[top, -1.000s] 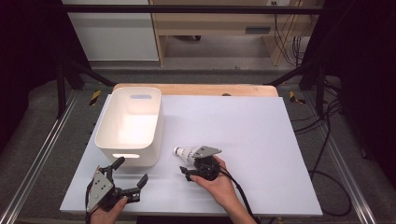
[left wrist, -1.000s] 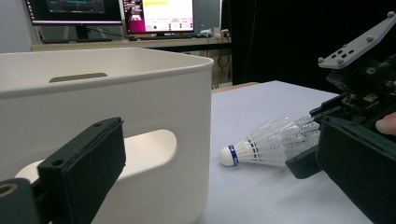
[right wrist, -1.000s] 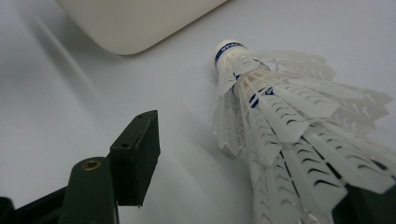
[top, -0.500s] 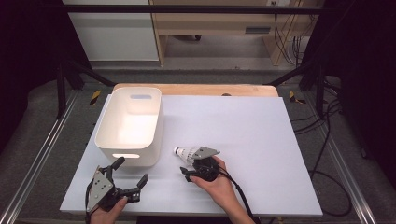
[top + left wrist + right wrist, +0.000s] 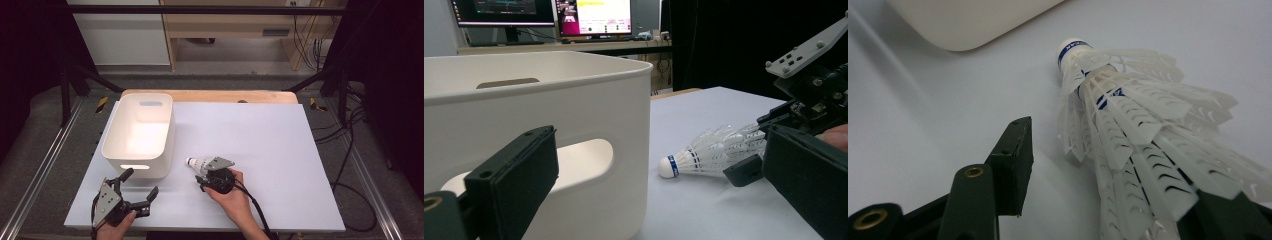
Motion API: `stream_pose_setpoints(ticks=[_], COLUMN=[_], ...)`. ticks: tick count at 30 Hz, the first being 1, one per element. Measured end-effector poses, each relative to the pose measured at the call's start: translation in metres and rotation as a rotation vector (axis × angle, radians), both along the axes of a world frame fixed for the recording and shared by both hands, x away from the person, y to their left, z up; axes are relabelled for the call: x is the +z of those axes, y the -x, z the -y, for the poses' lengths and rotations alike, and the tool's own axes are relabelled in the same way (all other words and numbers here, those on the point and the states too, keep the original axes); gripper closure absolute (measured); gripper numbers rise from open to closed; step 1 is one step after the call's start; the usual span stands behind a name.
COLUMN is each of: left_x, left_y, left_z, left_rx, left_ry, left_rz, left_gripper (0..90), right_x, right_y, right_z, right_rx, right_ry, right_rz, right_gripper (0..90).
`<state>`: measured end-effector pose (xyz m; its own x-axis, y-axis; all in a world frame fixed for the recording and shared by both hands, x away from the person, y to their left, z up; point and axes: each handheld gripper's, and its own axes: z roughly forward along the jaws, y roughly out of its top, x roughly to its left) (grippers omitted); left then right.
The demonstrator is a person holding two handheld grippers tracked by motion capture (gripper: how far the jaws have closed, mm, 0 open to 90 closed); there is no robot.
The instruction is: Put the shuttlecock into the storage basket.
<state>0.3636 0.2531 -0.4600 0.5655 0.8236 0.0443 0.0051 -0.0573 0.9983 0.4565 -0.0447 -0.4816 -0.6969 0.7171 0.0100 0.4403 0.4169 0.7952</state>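
White sheeting covers the table in front of you, with dark floor and a wooden bench beyond it. Your right gripper has its jaws spread apart around the feathered skirt of a shuttlecock. In the right gripper view one jaw stands clear on the left of the feathers, while the other lies under their right edge; whether it touches them cannot be told. The shuttlecock lies on its side on the sheet, its white cork with a blue band pointing toward a white bin just beside it. Your left gripper rests near the front edge of the table, jaws wide apart and empty, aimed at the bin's near wall with its slot handle.
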Motion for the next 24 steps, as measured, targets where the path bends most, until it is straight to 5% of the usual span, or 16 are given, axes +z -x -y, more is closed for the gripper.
stream_pose_setpoints(ticks=[13,24], left_x=[0.0002,0.0003], left_y=[0.0001,0.0001], left_z=[0.0002,0.0005], left_rx=[0.000,-0.004], left_ry=[0.000,-0.002], left_rz=[0.001,-0.001], left_gripper=[1.6,1.6], right_x=[-0.0007,-0.0020], right_y=[0.0039,-0.0019], right_z=[-0.0048,-0.0030], right_rx=[-0.028,-0.073], right_ry=[0.024,-0.002], right_rz=[0.022,0.034], right_gripper=[50.5,63.6])
